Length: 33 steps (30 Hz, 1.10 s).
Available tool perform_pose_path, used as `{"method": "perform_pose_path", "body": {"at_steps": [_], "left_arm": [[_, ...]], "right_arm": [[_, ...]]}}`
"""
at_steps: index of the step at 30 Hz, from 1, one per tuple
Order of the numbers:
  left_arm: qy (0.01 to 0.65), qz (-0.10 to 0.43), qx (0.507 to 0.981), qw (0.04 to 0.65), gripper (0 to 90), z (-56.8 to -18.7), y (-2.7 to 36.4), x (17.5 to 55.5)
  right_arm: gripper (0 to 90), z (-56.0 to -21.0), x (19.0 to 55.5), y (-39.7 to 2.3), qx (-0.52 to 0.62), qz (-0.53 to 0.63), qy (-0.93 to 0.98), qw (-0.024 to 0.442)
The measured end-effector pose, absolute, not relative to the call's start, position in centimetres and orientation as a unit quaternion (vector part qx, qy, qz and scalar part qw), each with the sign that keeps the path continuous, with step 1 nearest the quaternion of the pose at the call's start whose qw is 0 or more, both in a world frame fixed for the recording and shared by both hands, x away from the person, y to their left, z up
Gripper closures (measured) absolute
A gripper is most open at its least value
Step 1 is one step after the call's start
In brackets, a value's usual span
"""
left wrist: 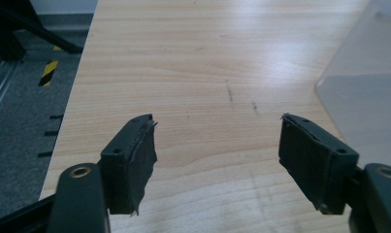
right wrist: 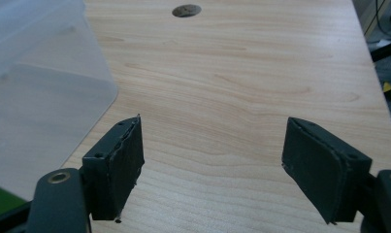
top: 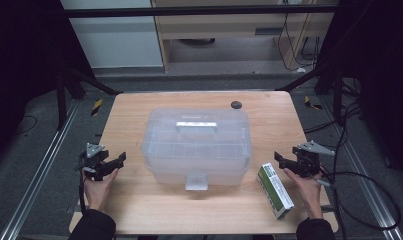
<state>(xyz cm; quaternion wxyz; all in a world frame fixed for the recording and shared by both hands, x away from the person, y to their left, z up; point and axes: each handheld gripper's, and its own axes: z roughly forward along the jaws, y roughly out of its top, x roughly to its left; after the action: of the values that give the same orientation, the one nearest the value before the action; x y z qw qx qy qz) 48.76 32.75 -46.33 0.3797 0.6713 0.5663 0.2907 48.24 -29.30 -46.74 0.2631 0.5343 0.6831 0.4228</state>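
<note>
Translucent plastic storage box (top: 196,145) sits mid-bench, lid still latched (nothing begun, I judge); green carton (top: 275,190) lies just beside the right gripper (top: 284,161). Left gripper (top: 116,161) likewise gapes, empty.

Dim, dark-edged high view; overhead glare whitens the surface (left wrist: 261,43) ahead of the left hand-held gripper (left wrist: 217,145), whose near jaws blur softly.

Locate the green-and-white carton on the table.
In the high view, the green-and-white rectangular carton lies flat at the wooden table's near-right corner, between the translucent plastic storage box and the open right tongs.
</note>
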Motion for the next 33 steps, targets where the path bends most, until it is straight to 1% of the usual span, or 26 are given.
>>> {"method": "perform_pose_path", "body": {"at_steps": [4, 7, 8, 10, 15, 23, 27, 30, 33], "left_arm": [[0.556, 0.299, 0.676, 0.381, 33.1, -45.8, 32.2, 48.6], [0.542, 0.307, 0.682, 0.384, 34.9, -45.4, 32.0, 48.4], [0.535, 0.306, 0.682, 0.394, 35.9, -45.0, 32.1, 48.3], [0.530, 0.307, 0.683, 0.398, 37.6, -44.8, 32.1, 48.3], [0.513, 0.322, 0.694, 0.389, 37.9, -43.6, 32.0, 48.1], [0.494, 0.328, 0.699, 0.399, 34.9, -41.7, 31.9, 47.9], [0.484, 0.320, 0.707, 0.404, 34.9, -40.8, 31.7, 48.0], [0.473, 0.306, 0.720, 0.406, 31.9, -40.0, 31.5, 48.2], [0.471, 0.305, 0.718, 0.411, 30.6, -39.6, 31.4, 48.3]], "right_arm": [[22.5, -46.3, 48.1, -29.0, 0.531, 0.416, 0.684, 0.279], [23.7, -46.1, 48.0, -28.8, 0.522, 0.420, 0.690, 0.272], [24.1, -45.9, 47.9, -28.6, 0.513, 0.424, 0.696, 0.270], [24.0, -45.6, 47.8, -28.5, 0.510, 0.421, 0.698, 0.275], [23.7, -45.3, 47.7, -28.5, 0.504, 0.423, 0.702, 0.272], [23.2, -44.9, 47.5, -28.5, 0.496, 0.420, 0.708, 0.277], [22.9, -44.9, 47.5, -28.4, 0.492, 0.420, 0.708, 0.283], [22.8, -44.9, 47.5, -28.5, 0.490, 0.419, 0.708, 0.287], [22.8, -44.9, 47.5, -28.5, 0.490, 0.420, 0.708, 0.288]]}}
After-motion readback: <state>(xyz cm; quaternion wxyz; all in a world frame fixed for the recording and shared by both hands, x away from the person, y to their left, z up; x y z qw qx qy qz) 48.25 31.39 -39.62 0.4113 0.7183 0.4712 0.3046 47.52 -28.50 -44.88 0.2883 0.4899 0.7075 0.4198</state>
